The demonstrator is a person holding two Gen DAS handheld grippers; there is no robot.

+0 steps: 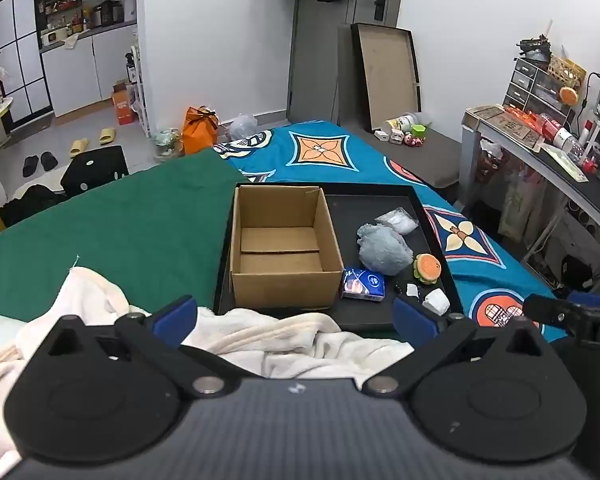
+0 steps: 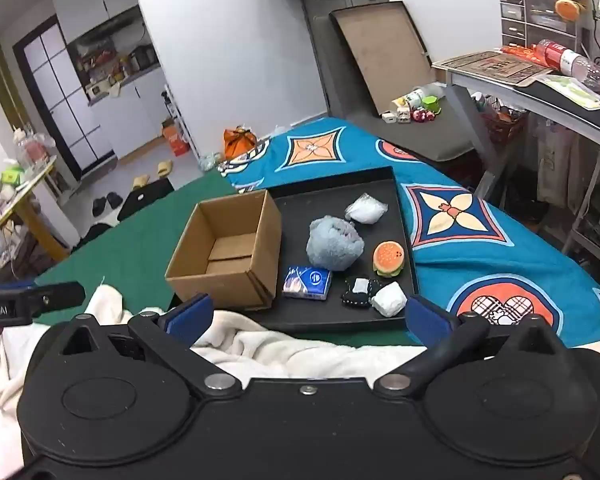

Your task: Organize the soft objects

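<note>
A black tray lies on the bed. In it stands an open, empty cardboard box. Beside the box lie a grey fluffy cloth, a clear bag of white stuff, a burger toy, a blue tissue pack, a white wad and a small black pouch. My left gripper and right gripper are open and empty, above a cream blanket just short of the tray.
The bed has a green sheet on the left and a blue patterned cover on the right. A cluttered desk stands to the right. The right gripper's side shows in the left view.
</note>
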